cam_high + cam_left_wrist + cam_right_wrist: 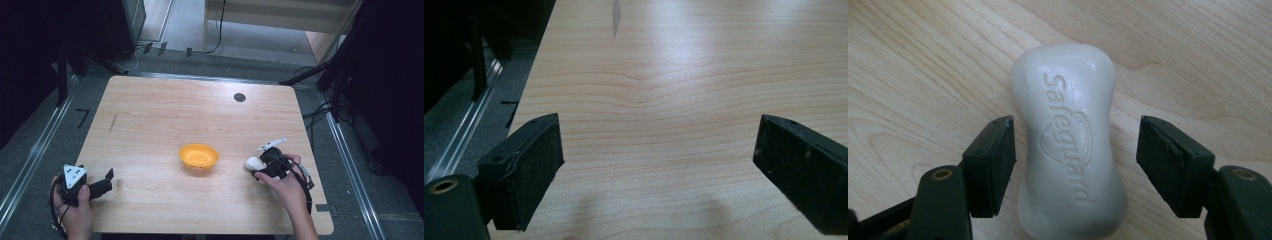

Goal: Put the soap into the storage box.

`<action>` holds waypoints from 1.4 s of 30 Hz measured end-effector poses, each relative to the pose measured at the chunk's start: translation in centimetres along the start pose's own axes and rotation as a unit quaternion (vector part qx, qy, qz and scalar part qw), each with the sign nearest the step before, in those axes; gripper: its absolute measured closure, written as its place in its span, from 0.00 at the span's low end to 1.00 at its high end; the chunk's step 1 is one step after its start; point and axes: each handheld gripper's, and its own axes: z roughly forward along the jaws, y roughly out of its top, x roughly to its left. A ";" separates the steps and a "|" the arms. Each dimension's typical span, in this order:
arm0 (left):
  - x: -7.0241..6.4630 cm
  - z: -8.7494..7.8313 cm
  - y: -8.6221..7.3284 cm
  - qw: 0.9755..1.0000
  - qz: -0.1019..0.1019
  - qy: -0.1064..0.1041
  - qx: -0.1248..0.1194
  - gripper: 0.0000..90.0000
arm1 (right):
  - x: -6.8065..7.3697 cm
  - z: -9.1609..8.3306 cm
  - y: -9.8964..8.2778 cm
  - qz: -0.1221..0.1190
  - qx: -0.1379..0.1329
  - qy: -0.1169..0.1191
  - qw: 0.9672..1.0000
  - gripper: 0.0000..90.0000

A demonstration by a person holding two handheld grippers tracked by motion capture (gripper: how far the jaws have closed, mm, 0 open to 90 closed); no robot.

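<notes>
A white bar of soap (1070, 145) with raised lettering lies flat on the wooden table (165, 115), right of an orange bowl (199, 156). My right gripper (1075, 135) straddles the soap's waist. Its left pad sits close against the soap's side, while a strip of table shows between the right pad and the soap. From above, the soap (253, 163) pokes out left of the right gripper (261, 169), which a hand holds. My left gripper (104, 181) rests near the table's front left corner; its jaws (659, 150) stand wide open over bare wood.
A small black round mark (239, 97) lies toward the table's far right. The orange bowl has small holes in its bottom. Dark frames, cables and a metal rail run along the floor on both sides of the table.
</notes>
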 end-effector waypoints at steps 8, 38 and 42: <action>0.0 0.0 0.0 1.000 0.000 0.000 0.000 0.07 | -0.1 0.8 0.2 0.002 0.017 0.000 1.000 0.43; 0.2 -0.2 -0.1 1.000 -0.012 -0.002 -0.013 0.07 | 0.2 1.1 0.4 -0.027 0.048 0.014 0.998 0.53; 0.4 -0.4 -0.1 0.999 -0.019 0.011 -0.032 0.07 | 0.3 1.1 0.3 -0.024 0.041 0.014 0.999 0.54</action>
